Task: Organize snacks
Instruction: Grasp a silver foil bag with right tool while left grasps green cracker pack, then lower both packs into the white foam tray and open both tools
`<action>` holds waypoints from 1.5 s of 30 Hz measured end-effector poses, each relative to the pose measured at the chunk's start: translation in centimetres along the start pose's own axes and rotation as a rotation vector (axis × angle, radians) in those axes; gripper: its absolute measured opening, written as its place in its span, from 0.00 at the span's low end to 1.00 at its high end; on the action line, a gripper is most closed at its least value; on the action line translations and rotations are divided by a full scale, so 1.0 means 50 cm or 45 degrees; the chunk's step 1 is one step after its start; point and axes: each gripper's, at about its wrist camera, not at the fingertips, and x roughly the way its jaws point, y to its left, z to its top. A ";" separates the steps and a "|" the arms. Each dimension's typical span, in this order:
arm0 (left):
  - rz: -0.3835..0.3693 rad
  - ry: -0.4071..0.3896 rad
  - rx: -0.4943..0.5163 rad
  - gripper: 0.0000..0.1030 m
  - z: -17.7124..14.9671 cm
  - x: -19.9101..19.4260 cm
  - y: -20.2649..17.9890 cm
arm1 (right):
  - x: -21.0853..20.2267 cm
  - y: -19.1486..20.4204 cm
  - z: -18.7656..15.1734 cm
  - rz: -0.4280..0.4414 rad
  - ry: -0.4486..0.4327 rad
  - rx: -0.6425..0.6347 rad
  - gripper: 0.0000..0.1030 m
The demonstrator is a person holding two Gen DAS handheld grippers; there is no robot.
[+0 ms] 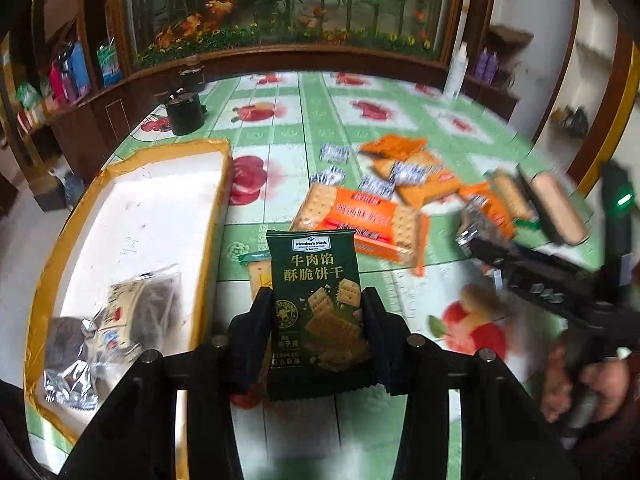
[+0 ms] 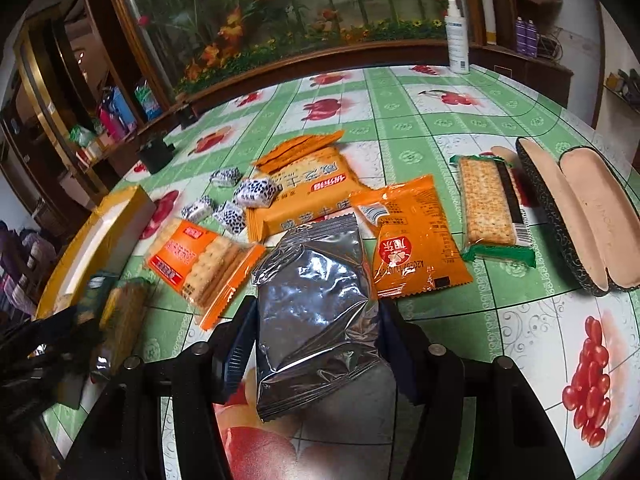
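Note:
My left gripper is shut on a dark green cracker packet, held above the table next to the yellow-rimmed white box. The box holds dark snack packets at its near end. My right gripper is shut on a silver foil snack packet, held over the table. Orange cracker packets, a clear-window cracker pack, a green-edged cracker pack and small wrapped candies lie on the tablecloth beyond it. The right gripper shows blurred in the left wrist view.
An open glasses case lies at the right. A black cup stands at the back left of the table, a white spray bottle at the back. A wooden cabinet with shelves runs behind the table.

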 end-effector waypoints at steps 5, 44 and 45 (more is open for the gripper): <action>-0.038 -0.069 -0.075 0.42 -0.010 -0.068 0.038 | -0.007 0.003 0.001 0.010 -0.023 0.009 0.62; -0.004 0.006 -0.544 0.56 0.027 0.008 0.487 | 0.175 0.560 0.065 0.403 0.253 -0.365 0.64; -0.005 -0.001 -0.547 0.61 0.028 0.002 0.486 | 0.174 0.557 0.066 0.410 0.256 -0.352 0.64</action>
